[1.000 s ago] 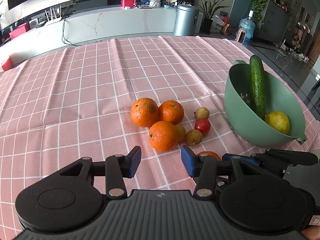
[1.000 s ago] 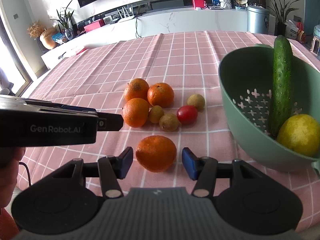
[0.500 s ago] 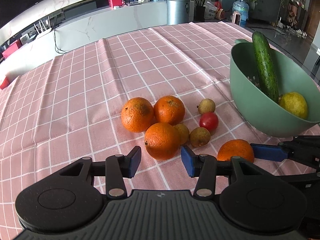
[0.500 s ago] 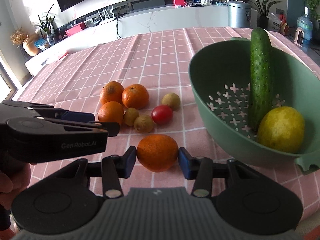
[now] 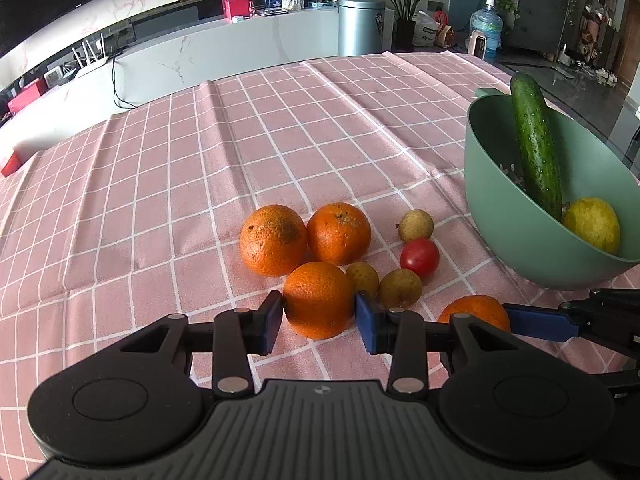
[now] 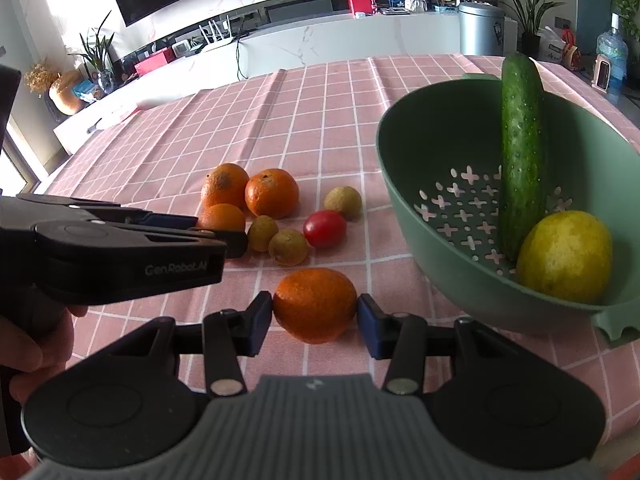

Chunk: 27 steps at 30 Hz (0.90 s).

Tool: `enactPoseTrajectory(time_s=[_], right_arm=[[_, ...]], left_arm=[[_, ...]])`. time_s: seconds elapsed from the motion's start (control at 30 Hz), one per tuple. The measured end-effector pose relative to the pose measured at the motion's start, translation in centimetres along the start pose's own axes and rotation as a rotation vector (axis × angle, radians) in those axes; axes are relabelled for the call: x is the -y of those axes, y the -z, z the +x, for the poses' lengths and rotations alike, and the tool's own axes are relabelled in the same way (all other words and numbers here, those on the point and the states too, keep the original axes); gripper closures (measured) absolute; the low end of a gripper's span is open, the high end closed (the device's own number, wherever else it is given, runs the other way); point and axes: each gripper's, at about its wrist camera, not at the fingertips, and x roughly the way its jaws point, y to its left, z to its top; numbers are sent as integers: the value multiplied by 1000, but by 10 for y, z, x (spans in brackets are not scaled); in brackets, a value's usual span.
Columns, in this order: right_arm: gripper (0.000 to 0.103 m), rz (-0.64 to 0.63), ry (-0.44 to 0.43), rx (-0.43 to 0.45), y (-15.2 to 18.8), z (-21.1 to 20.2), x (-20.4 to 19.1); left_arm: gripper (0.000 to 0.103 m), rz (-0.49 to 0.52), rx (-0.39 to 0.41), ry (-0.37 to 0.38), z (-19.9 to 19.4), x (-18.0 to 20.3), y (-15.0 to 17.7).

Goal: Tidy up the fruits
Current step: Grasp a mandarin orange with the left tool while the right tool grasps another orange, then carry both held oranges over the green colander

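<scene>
Our left gripper (image 5: 319,317) and right gripper (image 6: 315,317) each clamp jaws on an orange (image 5: 319,300), hiding its sides; the bowl (image 6: 404,184) crowds the desk edge.

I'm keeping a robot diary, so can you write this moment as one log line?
left claw: shut on near orange | right claw: shut on lone orange | green colander: cucumber, lemon inside

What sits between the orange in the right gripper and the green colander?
Nothing visible: only bare pink tablecloth lies between the orange in the right gripper and the green colander.
</scene>
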Motion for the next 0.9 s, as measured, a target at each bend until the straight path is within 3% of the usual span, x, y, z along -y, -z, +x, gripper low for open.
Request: enactPoseTrajectory(time_s=[0.43,0.73,0.9], right_arm=[[62,-34,-34,34,2,-32,-2],[62,-25,-18,96,6,-77,16],[62,-20,0,156,-1,-107,29]], left_arm=[[60,-126,15,-23,-33,-1,14],[60,-183,83,61,-68,19,10],[60,-164,130,121,-90,41,-3]])
